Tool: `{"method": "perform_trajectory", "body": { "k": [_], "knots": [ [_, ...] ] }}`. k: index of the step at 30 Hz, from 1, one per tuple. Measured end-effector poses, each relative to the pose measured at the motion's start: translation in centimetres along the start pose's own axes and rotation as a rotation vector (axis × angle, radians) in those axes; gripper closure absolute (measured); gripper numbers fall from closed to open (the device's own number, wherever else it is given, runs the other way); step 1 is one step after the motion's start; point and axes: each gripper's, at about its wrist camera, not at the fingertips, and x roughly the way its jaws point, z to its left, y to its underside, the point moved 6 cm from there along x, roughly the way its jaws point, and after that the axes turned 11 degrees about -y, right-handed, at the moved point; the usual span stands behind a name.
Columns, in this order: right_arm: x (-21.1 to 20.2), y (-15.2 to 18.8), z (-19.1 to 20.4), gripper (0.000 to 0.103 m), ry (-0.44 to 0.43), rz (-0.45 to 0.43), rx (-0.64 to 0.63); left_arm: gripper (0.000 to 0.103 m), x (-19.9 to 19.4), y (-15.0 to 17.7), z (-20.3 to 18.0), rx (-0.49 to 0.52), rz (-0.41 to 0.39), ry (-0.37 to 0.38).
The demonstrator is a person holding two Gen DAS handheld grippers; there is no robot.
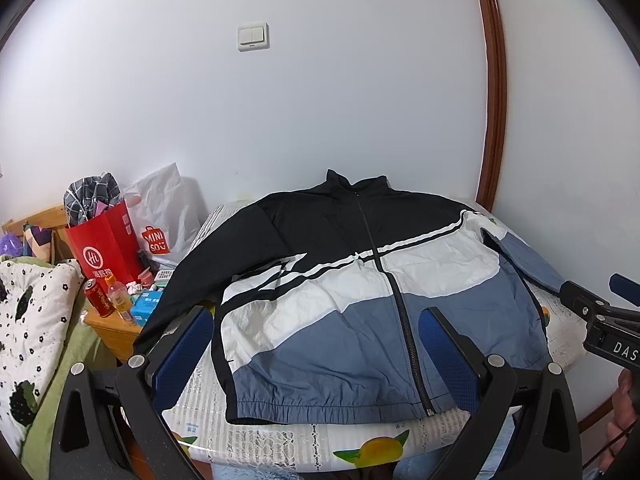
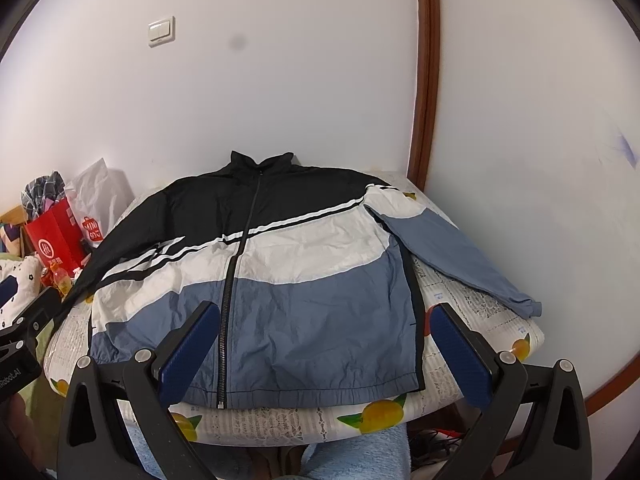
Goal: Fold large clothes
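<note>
You are hovering both grippers — left gripper [image 1: 316, 354] and right gripper [image 2: 326, 346], jaws wide and empty — near the jacket [image 1: 340, 300] hem, its zipper axis running near-to-far.

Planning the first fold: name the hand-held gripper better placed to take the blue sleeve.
Right hand-held gripper, probably: it is open, and the blue sleeve lies outspread on its side of the jacket, far from the left hand-held gripper.
</note>
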Motion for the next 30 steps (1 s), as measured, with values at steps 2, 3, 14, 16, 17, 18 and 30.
{"method": "perform_trajectory", "body": {
  "k": [2,3,14,16,17,18,30],
  "knots": [
    [-0.05,-0.02,0.07,0.000,0.001,-0.002,-0.005,0.000,0.01,-0.02,-0.05,-0.002,0.005,0.013],
    [-0.07,-0.02,0.13,0.000,0.002,-0.003,-0.011,0.000,0.01,0.02,-0.10,-0.005,0.008,0.022],
    [-0.63,-0.02,-0.11,0.000,0.006,-0.017,-0.011,0.000,-0.22,0.11,0.15,-0.020,0.000,0.017],
    [-0.73,-0.06,-0.17,0.000,0.008,-0.020,-0.010,0.000,-0.27,0.01,0.14,-0.018,-0.008,0.014],
    [-0.70,-0.07,-0.14,0.000,0.008,-0.020,-0.010,0.000,-0.31,0.01,0.18,-0.019,-0.010,0.010],
    [-0.70,-0.08,-0.14,0.000,0.009,-0.021,-0.010,0.000,-0.30,-0.04,0.20,-0.020,-0.009,0.010],
    [-0.84,-0.13,-0.17,0.000,0.010,-0.024,-0.012,0.000,-0.33,0.08,0.01,-0.028,-0.012,0.018]
  ]
}}
